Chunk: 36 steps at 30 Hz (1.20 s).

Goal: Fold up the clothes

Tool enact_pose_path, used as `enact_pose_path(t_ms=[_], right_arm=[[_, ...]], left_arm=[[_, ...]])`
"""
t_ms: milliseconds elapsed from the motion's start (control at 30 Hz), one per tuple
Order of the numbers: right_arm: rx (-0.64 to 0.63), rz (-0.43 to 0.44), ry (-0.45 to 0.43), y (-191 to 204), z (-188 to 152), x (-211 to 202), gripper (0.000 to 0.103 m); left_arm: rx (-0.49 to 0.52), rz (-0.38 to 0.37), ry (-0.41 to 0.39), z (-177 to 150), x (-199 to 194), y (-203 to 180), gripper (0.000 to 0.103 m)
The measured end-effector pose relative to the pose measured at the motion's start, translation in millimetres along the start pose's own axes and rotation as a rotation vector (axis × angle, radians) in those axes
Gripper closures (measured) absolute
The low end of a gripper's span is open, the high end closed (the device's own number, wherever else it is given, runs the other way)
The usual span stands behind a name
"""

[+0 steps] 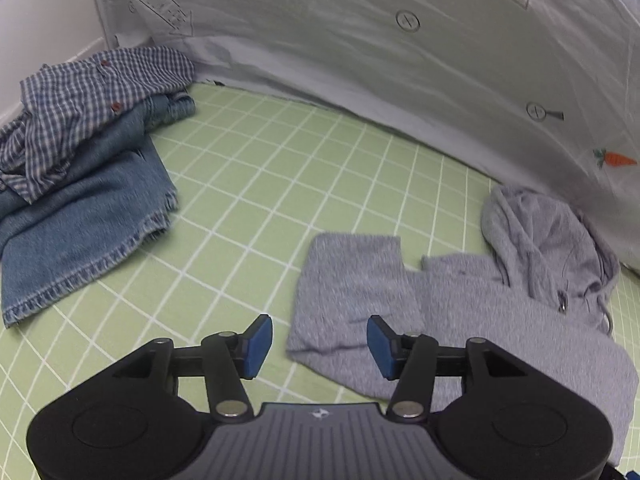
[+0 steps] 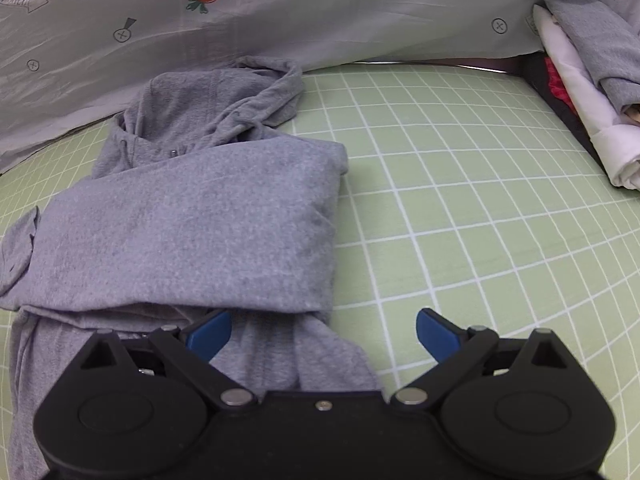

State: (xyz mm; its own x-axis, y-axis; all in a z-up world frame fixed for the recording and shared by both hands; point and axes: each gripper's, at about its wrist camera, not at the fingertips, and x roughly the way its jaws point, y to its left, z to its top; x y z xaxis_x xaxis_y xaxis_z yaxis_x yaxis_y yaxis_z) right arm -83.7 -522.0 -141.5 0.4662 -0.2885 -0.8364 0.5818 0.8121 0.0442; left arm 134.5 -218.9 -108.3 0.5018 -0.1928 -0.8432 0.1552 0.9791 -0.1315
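My left gripper's body (image 1: 320, 440) covers the near edge of the grey hoodie (image 1: 460, 312), whose lower right runs out of frame. The jeans (image 1: 80, 232) are cut off at the left edge, half buried under the checked shirt (image 1: 92, 100). In the right view, the folded stack (image 2: 592, 92) at upper right is cropped; I can't tell its items apart.

Probably home bedroom: green checked bedsheet (image 1: 320, 168), printed quilt (image 1: 360, 40), clothes piles (image 1: 80, 152).

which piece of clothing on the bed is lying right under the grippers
The grey hoodie, partly folded, lies beneath the open left gripper and right gripper; the checked shirt and jeans are piled further away.
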Motion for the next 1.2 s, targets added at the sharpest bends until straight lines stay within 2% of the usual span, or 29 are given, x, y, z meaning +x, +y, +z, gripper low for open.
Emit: enact_pose_path(t_ms=[133, 267, 500, 667, 933, 1033, 1200], right_arm=[[-0.039, 0.045, -0.011, 27, -4, 6, 0.003], [-0.025, -0.008, -0.063, 43, -1, 13, 0.003], [0.125, -0.108, -0.094, 14, -1, 13, 0.002], [0.217, -0.117, 0.006, -8, -8, 26, 0.002], [0.066, -0.115, -0.005, 2, 0, 9, 0.002], [0.075, -0.124, -0.008, -5, 0, 1, 0.002], [0.168, -0.195, 0.000, -30, -3, -2, 0.002]], left_arm=[[0.071, -0.023, 0.045, -10, 9, -11, 0.038], [0.141, -0.028, 0.069, -14, 18, -19, 0.037], [0.148, -0.013, 0.105, -15, 36, -14, 0.037], [0.104, -0.003, 0.098, -16, 38, -8, 0.037], [0.166, -0.019, 0.012, -12, 31, -22, 0.037], [0.202, -0.036, 0.018, -10, 40, -32, 0.037], [0.224, -0.034, 0.019, -6, 52, -44, 0.034]])
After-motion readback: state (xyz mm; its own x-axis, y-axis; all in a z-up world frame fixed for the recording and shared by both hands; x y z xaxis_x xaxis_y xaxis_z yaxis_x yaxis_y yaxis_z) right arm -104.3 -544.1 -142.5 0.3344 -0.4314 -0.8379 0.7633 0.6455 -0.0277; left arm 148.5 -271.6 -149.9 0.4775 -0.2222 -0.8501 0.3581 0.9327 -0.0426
